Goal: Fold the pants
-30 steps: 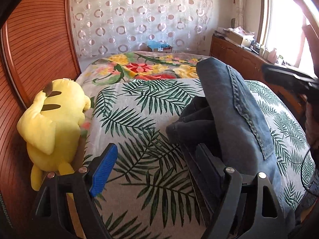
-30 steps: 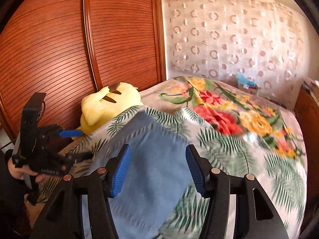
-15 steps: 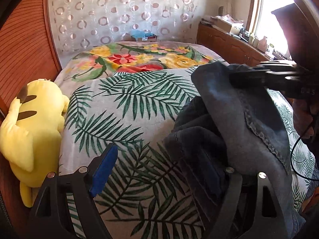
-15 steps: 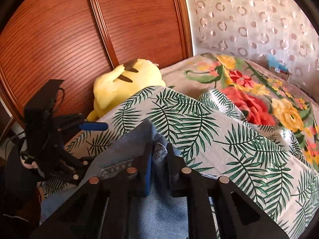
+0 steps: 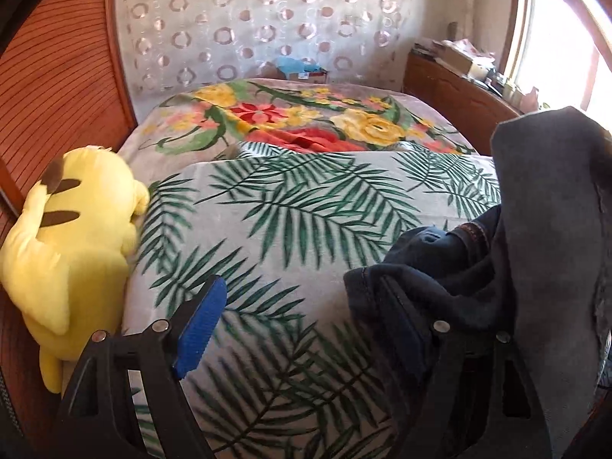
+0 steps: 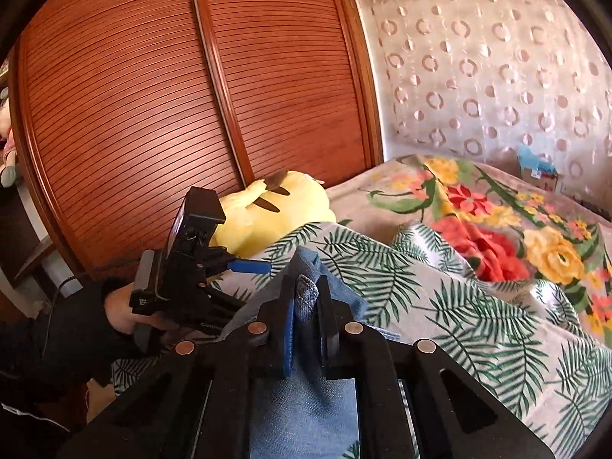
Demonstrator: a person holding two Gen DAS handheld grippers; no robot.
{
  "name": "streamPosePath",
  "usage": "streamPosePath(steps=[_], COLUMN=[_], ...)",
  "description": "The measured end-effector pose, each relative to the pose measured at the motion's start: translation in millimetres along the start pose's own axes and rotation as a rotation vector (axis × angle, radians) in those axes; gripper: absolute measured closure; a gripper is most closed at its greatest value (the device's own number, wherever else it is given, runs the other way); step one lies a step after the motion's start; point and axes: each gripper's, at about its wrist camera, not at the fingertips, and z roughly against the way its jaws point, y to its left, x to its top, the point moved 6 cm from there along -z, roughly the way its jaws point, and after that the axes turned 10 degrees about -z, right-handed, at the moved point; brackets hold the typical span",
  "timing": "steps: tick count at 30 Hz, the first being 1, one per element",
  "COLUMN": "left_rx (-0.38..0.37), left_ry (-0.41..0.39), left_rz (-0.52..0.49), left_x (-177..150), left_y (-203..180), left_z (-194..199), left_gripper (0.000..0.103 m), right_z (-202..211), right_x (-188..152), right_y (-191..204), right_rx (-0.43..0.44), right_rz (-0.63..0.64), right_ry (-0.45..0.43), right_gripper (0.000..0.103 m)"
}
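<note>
**Clerk:** Item one: blue denim pants, raised in a fold above your grey palm-leaf print blanket on the bed. Your right gripper is clenched on a bunched edge of the denim; the cloth stands pinched between its two black fingers.

**Operator:** And my left?

**Clerk:** Item two: left gripper, jaws spread wide. Its blue-padded finger hangs bare over the blanket. The other finger lies against dark folds of the pants, which drape over it; nothing is pinched between the two. From the right wrist view you see that same gripper just beside the denim, with your hand behind it.

**Operator:** Surroundings?

**Clerk:** Item three: yellow plush toy with brown stripes, lying at the blanket's edge against the ribbed red-brown wooden wardrobe door. Item four: floral blanket in red, yellow and green, farther up the bed. Item five: pale curtain with ring pattern, behind the bed.
</note>
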Motion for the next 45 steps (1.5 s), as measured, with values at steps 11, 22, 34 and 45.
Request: streamPosePath(steps=[11, 22, 34, 45], left_rx=[0.086, 0.007, -0.037, -0.055], left_ry=[-0.062, -0.101, -0.019, 0.02], left_rz=[0.061, 0.001, -0.081, -0.053], left_x=[-18, 4, 16, -2], left_y=[33, -12, -54, -50], left_z=[51, 58, 17, -3], left_gripper=[0.022, 0.022, 0.022, 0.021], right_z=[-85, -57, -18, -60], right_x=[-4, 2, -43, -47], right_y=[-4, -18, -50, -73], right_rx=[-0.027, -0.159, -0.29, -0.218], right_rz=[0.028, -0.025, -0.146, -0.21], right_ry=[0.141, 0.12, 0.203, 0.227], right_gripper=[0.094, 0.053, 0.039, 0.039])
